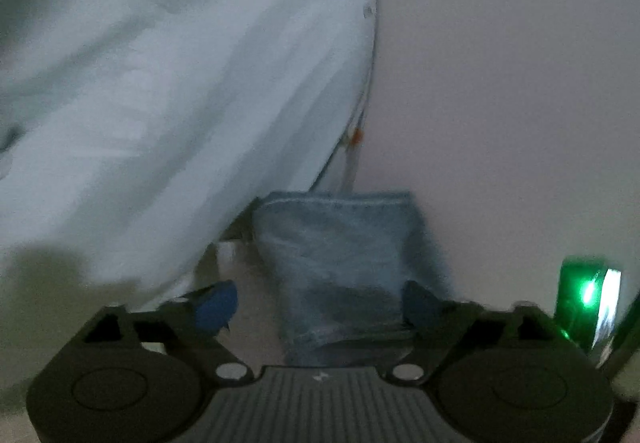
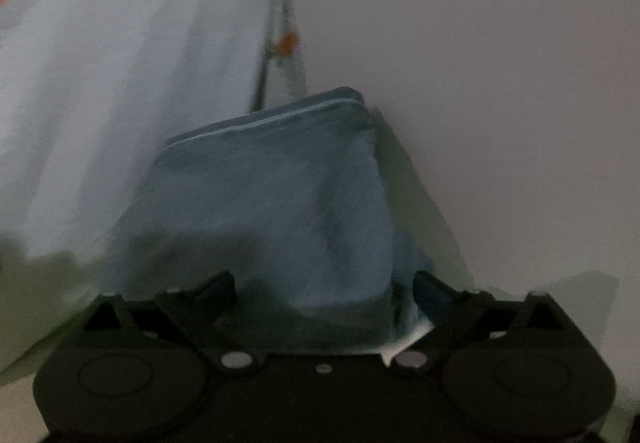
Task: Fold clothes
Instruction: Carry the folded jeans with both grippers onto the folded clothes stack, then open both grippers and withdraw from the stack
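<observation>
Both of your wrist cameras look forward, close over folded denim (image 1: 340,255) (image 2: 280,203); both share the pale shirt (image 1: 180,103) (image 2: 120,83).

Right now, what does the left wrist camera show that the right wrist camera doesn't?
Only the left wrist view shows a green-lit device at the right edge and the blue pads on the left gripper.

Only the right wrist view shows a white tag poking from the folded denim beside the right gripper.

Both show folded denim lying between open fingers, a pale blue garment with orange marks hanging on the left, and a plain pale surface.
</observation>
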Tool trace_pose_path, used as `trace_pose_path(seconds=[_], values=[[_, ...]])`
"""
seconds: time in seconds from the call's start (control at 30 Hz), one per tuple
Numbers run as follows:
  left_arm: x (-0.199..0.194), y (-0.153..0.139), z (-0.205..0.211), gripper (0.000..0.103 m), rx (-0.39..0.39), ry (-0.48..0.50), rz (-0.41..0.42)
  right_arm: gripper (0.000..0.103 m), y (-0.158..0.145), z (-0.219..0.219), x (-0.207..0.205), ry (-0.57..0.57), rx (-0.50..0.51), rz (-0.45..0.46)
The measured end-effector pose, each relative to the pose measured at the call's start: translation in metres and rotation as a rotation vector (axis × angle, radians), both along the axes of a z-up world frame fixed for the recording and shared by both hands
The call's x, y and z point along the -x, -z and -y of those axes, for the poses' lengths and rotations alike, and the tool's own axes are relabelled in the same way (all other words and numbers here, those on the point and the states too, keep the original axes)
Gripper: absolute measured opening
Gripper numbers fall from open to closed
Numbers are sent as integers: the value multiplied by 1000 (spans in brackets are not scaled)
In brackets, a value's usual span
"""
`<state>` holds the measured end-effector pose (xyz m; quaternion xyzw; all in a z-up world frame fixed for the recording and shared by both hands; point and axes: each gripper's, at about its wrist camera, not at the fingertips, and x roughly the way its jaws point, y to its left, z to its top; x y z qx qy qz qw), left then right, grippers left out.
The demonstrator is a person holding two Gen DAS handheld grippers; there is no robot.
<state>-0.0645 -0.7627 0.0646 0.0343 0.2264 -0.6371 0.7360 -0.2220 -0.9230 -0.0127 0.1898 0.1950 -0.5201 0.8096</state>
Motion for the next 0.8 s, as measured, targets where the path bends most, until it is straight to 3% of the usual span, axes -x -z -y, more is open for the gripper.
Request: trace_pose_path(seconds=[0.13, 0.27, 0.33, 0.43, 0.6, 0.8], values=[[14, -9, -59, 103, 52, -20, 21, 101, -8, -51, 31, -11, 30, 14], [34, -3, -107, 103, 12, -73, 105, 101, -15, -106, 45, -69, 32, -51], [38, 7, -130, 103, 6, -102, 77, 101, -14, -132, 52, -97, 34, -71], [44, 23, -153, 103, -34, -125, 20, 101, -9, -167, 67, -91, 40, -73], [76, 45, -180, 103, -129, -108, 81, 102, -4, -208, 93, -76, 13, -58], [92, 53, -200, 103, -177, -71, 115, 102, 2, -230, 111, -47, -4, -60]])
